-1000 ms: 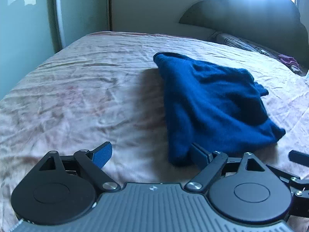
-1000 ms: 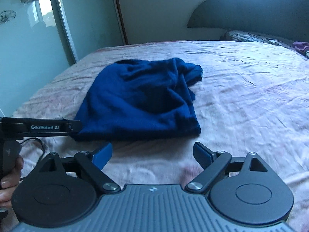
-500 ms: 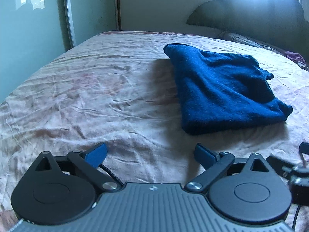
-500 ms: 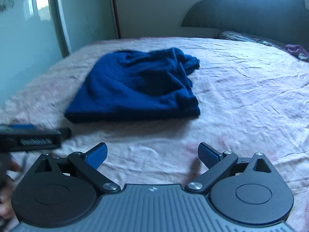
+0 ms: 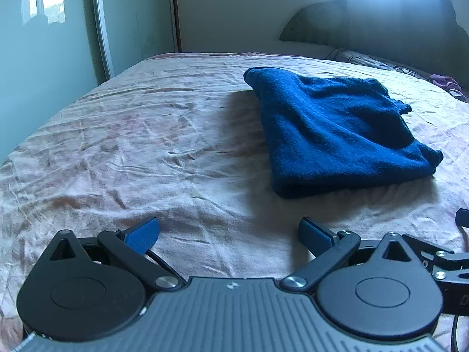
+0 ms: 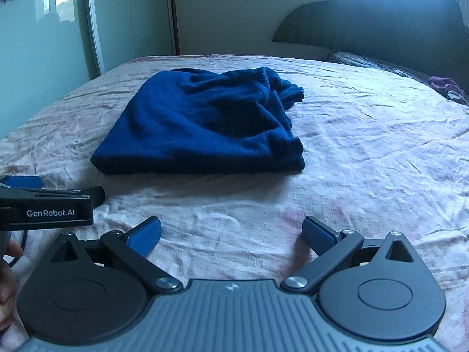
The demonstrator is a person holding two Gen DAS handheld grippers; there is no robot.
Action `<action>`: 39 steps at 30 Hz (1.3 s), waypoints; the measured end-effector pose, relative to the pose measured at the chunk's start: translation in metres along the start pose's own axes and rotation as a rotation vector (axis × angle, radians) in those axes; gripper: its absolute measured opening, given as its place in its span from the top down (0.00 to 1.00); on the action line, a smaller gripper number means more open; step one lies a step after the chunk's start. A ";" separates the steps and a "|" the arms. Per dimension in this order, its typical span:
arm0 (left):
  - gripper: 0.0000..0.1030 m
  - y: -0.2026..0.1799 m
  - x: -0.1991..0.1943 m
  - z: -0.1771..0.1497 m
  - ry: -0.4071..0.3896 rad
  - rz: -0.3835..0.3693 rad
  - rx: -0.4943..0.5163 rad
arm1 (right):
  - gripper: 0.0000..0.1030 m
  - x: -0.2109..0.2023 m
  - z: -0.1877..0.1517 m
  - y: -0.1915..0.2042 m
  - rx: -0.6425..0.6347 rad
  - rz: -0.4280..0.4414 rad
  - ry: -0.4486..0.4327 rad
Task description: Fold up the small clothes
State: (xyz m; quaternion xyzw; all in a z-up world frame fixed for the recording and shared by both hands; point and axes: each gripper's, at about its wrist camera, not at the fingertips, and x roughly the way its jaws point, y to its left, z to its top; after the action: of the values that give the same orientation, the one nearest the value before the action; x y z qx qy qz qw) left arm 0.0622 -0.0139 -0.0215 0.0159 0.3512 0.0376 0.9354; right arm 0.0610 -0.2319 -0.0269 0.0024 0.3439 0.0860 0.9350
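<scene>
A folded dark blue knit garment (image 5: 334,135) lies on the pink bedsheet (image 5: 146,146); it also shows in the right wrist view (image 6: 205,129). My left gripper (image 5: 228,231) is open and empty, low over the sheet, short of the garment's near left corner. My right gripper (image 6: 231,231) is open and empty, a little short of the garment's near edge. The left gripper's side shows at the left of the right wrist view (image 6: 49,208), and part of the right gripper shows at the right edge of the left wrist view (image 5: 451,258).
The bed's dark headboard (image 6: 381,23) and a patterned pillow (image 6: 363,61) are at the back right, with a purple cloth (image 6: 445,85) beside it. A glass wardrobe door (image 6: 38,29) stands along the left side of the bed.
Both grippers have drawn back from the garment toward the near side of the bed. The left gripper was at the garment's near corner one second ago and is now apart from it.
</scene>
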 end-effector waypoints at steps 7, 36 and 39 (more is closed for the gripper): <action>0.00 -0.001 -0.002 -0.002 -0.008 0.001 0.011 | 0.00 0.000 -0.001 -0.002 0.013 -0.003 -0.005; 0.00 0.002 0.001 -0.003 -0.009 -0.020 -0.026 | 0.00 0.006 -0.004 -0.002 0.012 -0.009 -0.011; 0.00 0.003 0.001 -0.003 -0.006 -0.026 -0.033 | 0.00 0.006 -0.004 -0.002 0.016 -0.007 -0.011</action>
State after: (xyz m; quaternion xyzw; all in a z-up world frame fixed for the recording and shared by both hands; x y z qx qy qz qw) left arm 0.0612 -0.0111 -0.0245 -0.0040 0.3480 0.0311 0.9370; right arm 0.0639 -0.2332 -0.0339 0.0093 0.3394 0.0801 0.9372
